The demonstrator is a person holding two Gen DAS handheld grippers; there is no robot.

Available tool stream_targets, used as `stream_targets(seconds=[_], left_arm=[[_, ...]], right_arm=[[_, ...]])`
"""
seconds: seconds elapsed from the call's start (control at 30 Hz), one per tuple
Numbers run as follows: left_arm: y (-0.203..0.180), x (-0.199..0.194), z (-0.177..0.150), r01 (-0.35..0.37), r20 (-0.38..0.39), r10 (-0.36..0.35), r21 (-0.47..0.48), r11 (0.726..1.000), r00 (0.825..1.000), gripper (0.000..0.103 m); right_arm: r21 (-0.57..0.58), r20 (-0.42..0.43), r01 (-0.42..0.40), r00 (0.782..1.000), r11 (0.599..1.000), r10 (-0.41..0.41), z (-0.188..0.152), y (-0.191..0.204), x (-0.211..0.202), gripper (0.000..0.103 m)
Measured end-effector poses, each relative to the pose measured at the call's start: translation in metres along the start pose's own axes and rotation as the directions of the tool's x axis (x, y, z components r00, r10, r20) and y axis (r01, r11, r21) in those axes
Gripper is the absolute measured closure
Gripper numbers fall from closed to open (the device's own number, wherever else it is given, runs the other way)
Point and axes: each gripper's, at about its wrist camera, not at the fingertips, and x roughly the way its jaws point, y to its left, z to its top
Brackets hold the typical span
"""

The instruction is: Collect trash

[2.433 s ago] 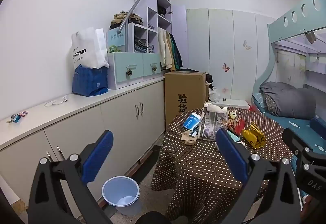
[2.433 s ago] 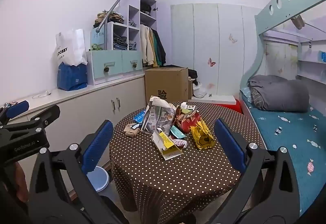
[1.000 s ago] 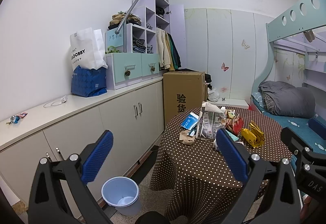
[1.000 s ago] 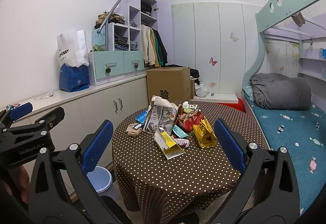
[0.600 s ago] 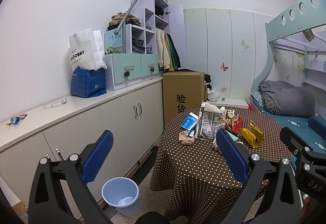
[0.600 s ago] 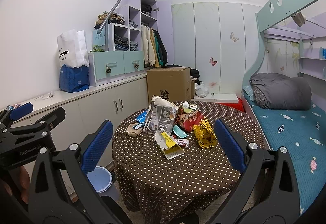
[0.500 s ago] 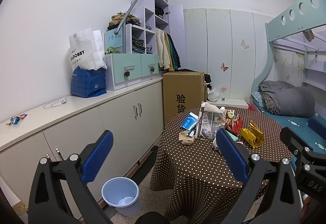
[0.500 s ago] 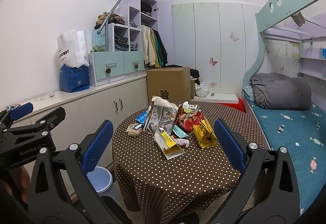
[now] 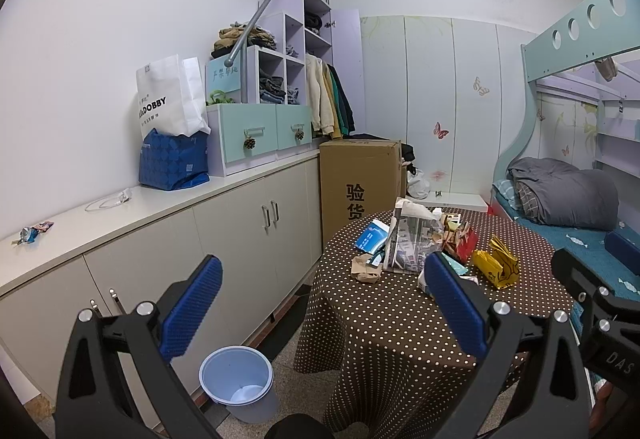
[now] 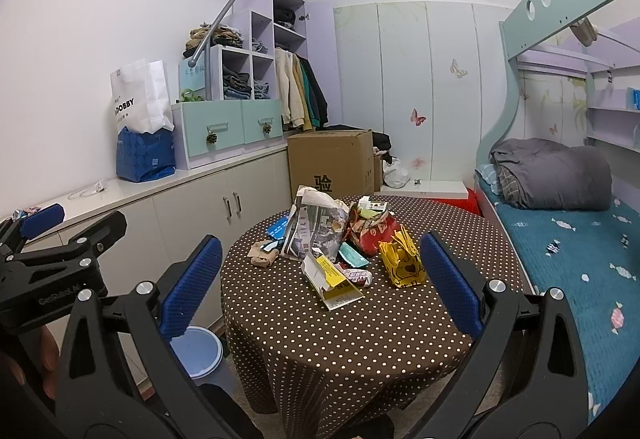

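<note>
Nothing on the table has shifted since the earlier frames; you have only drifted slightly.
Your left gripper [image 9: 320, 303] and right gripper [image 10: 316, 281] both hang with jaws wide and empty, short of the table [image 10: 360, 339]. Trash [image 10: 340, 239] lies heaped toward its far edge; the bin [image 9: 237, 383] stands on the floor by its left edge, within easy reach for drops.
</note>
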Motion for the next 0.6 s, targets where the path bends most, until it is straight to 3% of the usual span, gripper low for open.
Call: stream_targets(seconds=[0.6], left_arm=[[0.0014, 0.0033, -0.0055, -0.003, -0.012, 0.003, 0.001, 1.0, 1.0, 0.004]], right_arm=[[0.018, -0.035, -0.023, 0.999, 1.0, 0.024, -0.0067, -0.0069, 0.0093, 0.006]])
